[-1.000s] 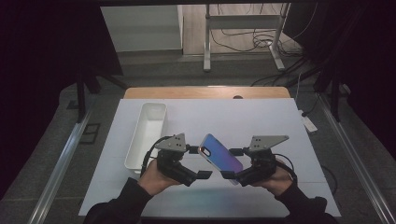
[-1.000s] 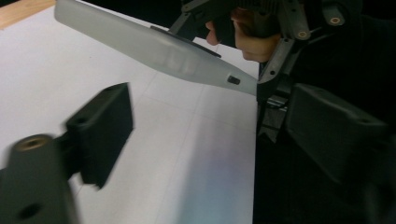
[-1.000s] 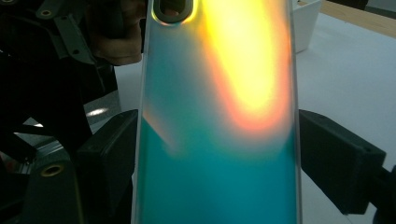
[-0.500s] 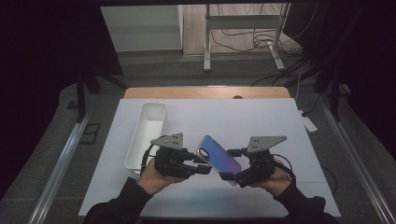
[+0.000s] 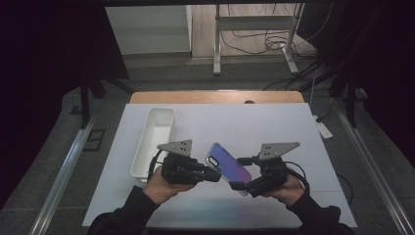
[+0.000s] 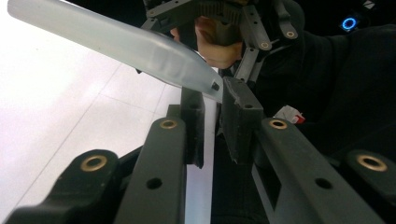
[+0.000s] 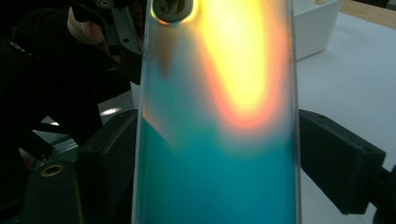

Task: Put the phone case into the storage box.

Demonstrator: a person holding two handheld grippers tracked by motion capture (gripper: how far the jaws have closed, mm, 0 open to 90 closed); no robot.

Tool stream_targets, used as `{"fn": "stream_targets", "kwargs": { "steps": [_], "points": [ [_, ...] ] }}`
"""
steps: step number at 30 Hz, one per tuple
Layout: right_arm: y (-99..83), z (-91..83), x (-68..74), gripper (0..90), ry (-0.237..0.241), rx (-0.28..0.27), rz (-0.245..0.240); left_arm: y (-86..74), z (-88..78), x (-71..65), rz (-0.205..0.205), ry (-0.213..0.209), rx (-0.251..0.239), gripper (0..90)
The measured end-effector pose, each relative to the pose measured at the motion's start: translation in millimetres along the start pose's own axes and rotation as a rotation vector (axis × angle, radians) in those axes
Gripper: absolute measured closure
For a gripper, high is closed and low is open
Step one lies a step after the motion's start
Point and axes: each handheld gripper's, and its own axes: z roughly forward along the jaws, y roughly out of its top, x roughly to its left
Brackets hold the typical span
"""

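The right gripper [image 5: 236, 173] held a phone case [image 5: 228, 167] above the white table [image 5: 274, 127]. Its two black jaws pinched the long sides of the case near its low end. The case was shiny, blue and purple from above, and it sat tilted, with the camera hole [image 5: 214, 160] at the end nearer the other hand. In the right gripper view the case [image 7: 219, 130] glowed yellow at the top and teal lower down, and it hid most of what lay behind it.

The left gripper [image 5: 215, 174] pointed at the case from the side. Its jaws had just been closing. In the left gripper view the thin edge of the case [image 6: 140, 46] reached down between the two pads [image 6: 238, 116], which stood close on either side of its corner. It looked like they nipped that corner.

A long white tray [image 5: 155, 139] lay on the table just beyond the left hand [image 5: 159, 183]. It was apart from the case and did not block it. The right hand [image 5: 288, 188] sat near the table's front edge. Past the table's wooden end [image 5: 210, 96] there was a metal stand [image 5: 254, 44] with cables [image 5: 293, 49] on the floor. A white power strip [image 5: 323, 128] lay by the table's right side.
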Motion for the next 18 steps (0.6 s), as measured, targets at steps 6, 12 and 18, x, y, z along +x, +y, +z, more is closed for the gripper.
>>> {"fn": "stream_targets", "kwargs": {
  "steps": [6, 12, 18],
  "points": [
    [-0.7, 1.8, 0.0, 16.7, 0.033, 0.007, -0.001, -0.1, -0.3, 0.2, 0.013, -0.046, 0.002, 81.9],
    [-2.7, 6.3, -1.4, 16.1, 0.096, 0.032, 0.002, 0.0, 2.7, -0.2, 0.038, -0.114, 0.023, 86.1],
    [-3.9, 12.3, -2.7, 14.0, 0.146, 0.055, 0.028, 1.0, 6.1, -2.4, 0.060, -0.132, 0.041, 87.7]
  ]
}}
